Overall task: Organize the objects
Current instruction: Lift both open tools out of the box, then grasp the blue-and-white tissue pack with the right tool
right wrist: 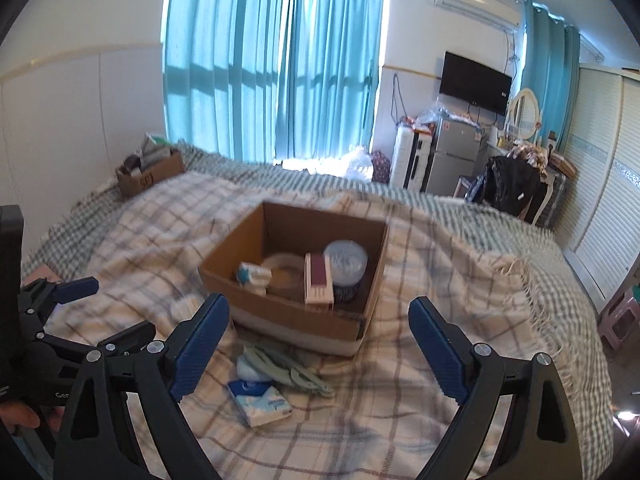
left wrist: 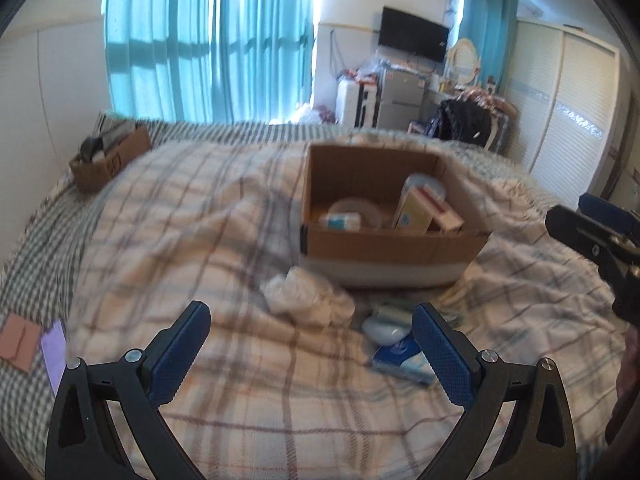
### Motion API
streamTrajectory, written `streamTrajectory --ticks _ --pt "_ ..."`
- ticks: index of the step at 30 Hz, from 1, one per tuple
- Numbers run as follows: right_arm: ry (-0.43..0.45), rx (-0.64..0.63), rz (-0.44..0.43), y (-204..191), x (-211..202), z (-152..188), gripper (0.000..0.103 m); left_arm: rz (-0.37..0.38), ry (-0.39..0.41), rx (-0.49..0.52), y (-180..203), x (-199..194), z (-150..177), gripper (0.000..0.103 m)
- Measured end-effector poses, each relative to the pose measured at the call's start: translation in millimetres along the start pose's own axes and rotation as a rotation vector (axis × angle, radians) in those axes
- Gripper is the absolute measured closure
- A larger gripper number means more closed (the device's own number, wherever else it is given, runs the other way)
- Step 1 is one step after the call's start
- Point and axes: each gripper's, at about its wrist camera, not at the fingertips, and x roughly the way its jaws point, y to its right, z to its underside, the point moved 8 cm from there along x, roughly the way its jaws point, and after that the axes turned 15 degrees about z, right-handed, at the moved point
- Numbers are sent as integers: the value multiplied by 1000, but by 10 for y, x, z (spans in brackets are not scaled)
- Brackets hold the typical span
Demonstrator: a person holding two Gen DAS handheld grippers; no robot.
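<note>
An open cardboard box [left wrist: 394, 242] [right wrist: 280, 318] sits on the plaid blanket and holds a tissue pack, a tape roll, a red-and-cream carton [right wrist: 319, 280] and a round tub [right wrist: 346, 262]. In front of it lie a blue-white tissue pack [left wrist: 404, 362] [right wrist: 260, 400], a pale oval item [left wrist: 384, 330], green clips [right wrist: 288, 368] and a white crumpled bag [left wrist: 304, 294]. My left gripper [left wrist: 312, 350] is open and empty, just short of these items. My right gripper [right wrist: 320, 348] is open and empty above them.
A smaller cardboard box [left wrist: 110, 158] [right wrist: 150, 174] with dark items stands at the bed's far left corner. Pink and purple cards [left wrist: 34, 344] lie at the left edge. Fridge [right wrist: 452, 156], chair and wardrobe stand beyond the bed on the right.
</note>
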Motion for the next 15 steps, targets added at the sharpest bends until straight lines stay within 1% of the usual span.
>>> streamTrajectory --ticks 4,6,7,10,12,15 --pt "-86 -34 -43 -227 362 389 12 -34 -38 -3 -117 151 238 0" --pt "-147 -51 -37 -331 556 619 12 -12 -56 -7 -117 204 304 0" --pt "-196 -65 -30 -391 686 771 12 -11 -64 -9 -120 228 321 0" --pt "-281 -74 -70 -507 892 1021 12 -26 -90 -24 -169 287 372 0" --pt "-318 -78 -89 -562 963 1117 12 -26 -103 -41 -201 318 414 0" --pt "-374 -107 -140 -699 1036 1257 12 -17 -108 -73 -249 322 439 0"
